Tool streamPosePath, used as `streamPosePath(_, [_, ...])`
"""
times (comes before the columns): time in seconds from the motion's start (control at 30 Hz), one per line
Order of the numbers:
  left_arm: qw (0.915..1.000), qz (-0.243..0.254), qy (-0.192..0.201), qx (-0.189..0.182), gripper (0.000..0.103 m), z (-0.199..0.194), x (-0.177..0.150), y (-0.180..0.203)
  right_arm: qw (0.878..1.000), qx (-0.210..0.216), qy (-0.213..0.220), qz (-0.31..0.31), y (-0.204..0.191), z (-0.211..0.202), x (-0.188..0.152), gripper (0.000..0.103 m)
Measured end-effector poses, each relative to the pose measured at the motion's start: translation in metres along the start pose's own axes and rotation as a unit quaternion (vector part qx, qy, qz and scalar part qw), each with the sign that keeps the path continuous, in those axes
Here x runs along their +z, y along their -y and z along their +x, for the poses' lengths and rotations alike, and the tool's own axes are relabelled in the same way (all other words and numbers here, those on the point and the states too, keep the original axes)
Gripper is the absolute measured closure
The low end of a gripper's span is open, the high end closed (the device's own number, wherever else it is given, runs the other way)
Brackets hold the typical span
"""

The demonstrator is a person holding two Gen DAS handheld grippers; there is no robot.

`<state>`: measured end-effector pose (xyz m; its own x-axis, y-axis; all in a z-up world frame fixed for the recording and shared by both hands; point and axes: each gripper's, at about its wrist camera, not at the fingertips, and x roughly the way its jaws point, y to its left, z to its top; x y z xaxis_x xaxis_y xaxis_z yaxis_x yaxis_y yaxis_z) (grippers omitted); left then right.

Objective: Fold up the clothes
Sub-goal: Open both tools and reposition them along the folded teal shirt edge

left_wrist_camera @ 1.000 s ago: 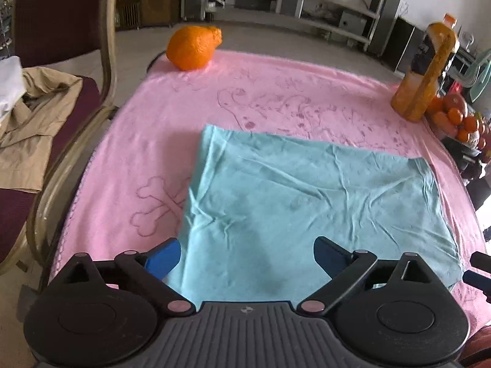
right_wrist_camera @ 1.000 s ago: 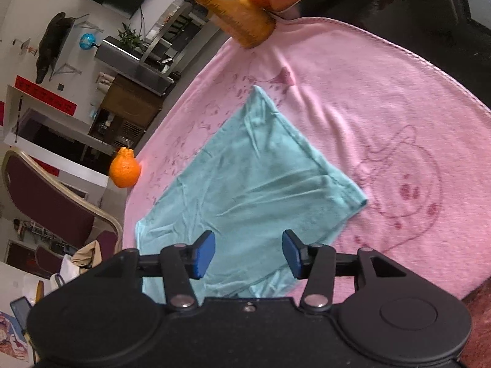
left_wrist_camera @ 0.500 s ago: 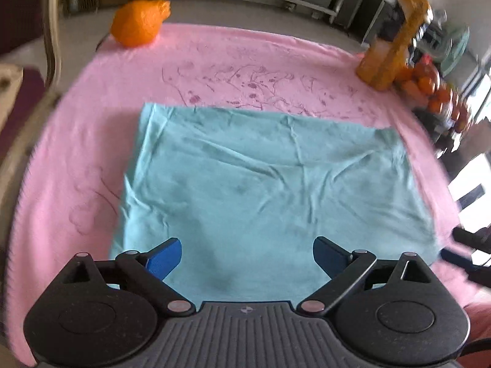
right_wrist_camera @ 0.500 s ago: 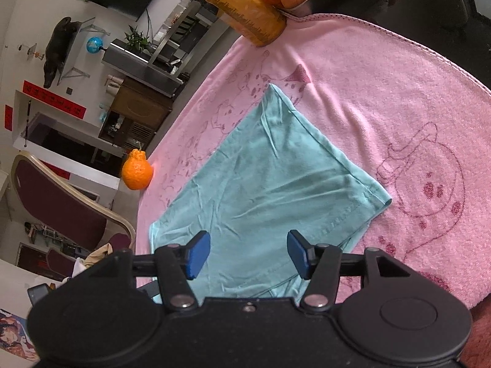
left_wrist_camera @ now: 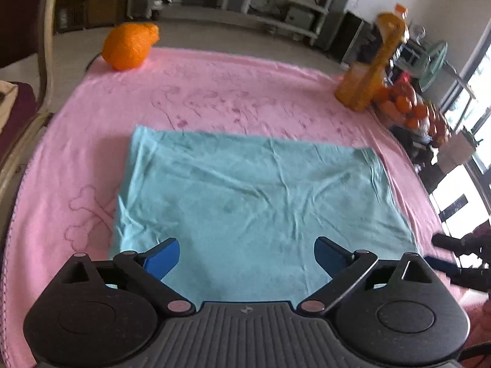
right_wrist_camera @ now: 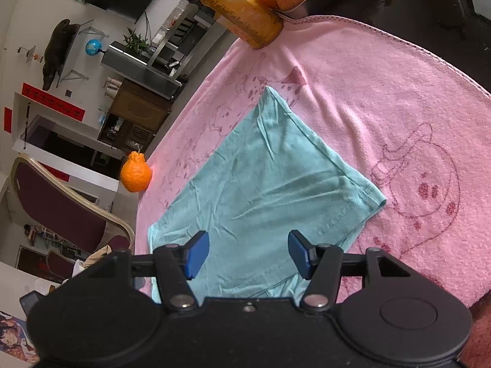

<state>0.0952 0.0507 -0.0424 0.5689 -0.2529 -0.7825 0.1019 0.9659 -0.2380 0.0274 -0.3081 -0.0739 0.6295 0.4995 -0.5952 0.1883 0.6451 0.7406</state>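
A teal garment (left_wrist_camera: 251, 196) lies flat as a folded rectangle on the pink towel (left_wrist_camera: 214, 92) that covers the table. It also shows in the right wrist view (right_wrist_camera: 270, 190), with a hemmed corner at the right. My left gripper (left_wrist_camera: 247, 256) is open and empty above the garment's near edge. My right gripper (right_wrist_camera: 247, 254) is open and empty above the near edge toward the garment's right end. The right gripper's fingers (left_wrist_camera: 445, 265) show at the right edge of the left wrist view.
An orange citrus fruit (left_wrist_camera: 129, 46) sits at the far left corner of the table. An orange juice bottle (left_wrist_camera: 368, 70) and a tray of fruit (left_wrist_camera: 411, 110) stand at the far right. A maroon chair (right_wrist_camera: 61, 196) holding clothes stands to the left.
My left gripper has swung right and pulled back a little, so the whole garment is in its view. My right gripper has moved in over the garment and opened wider.
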Motion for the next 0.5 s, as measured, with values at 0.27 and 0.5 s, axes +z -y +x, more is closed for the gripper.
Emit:
streamPosePath(0.27, [0.9989, -0.028, -0.017, 0.034, 0.016, -0.010, -0.014, -0.016, 1.000, -0.005, 0.008, -0.006, 0.004, -0.007, -0.002, 0.047])
streamPosePath(0.5, [0.9963, -0.026, -0.040, 0.071, 0.047, -0.013, -0.031, -0.040, 0.999, 0.004, -0.002, 0.044, 0.027, -0.020, -0.007, 0.042])
